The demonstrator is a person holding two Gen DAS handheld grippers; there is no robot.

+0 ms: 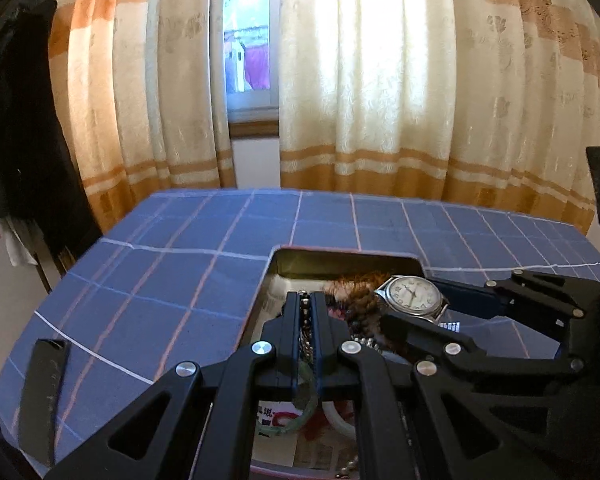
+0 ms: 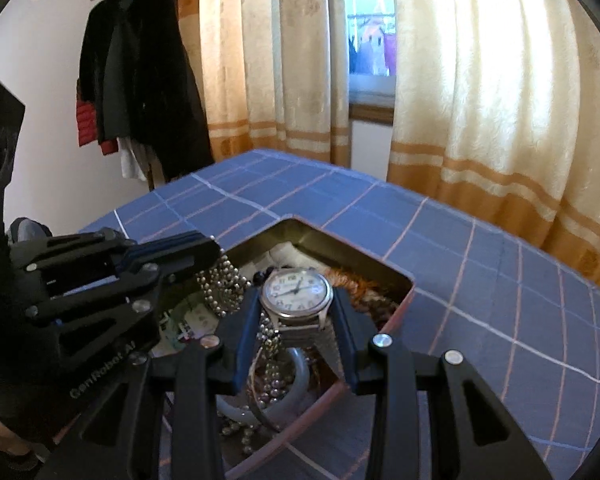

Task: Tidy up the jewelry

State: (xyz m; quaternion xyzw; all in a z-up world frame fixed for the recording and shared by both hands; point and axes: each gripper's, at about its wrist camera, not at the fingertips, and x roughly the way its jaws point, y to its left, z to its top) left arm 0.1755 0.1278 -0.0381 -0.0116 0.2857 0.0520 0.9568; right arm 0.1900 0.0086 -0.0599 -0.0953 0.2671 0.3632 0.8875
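An open tin box on the blue checked tablecloth holds mixed jewelry. My left gripper is shut on a silver bead chain, which hangs from it over the box. My right gripper is shut on a silver wristwatch with a white dial, held by its case above the box. Below lie a white bangle, a green bangle, more beads and an orange-brown tassel.
The blue checked table extends left and behind the box. Cream and orange curtains and a window stand behind it. Dark coats hang at the left. A dark flat object lies at the table's left front.
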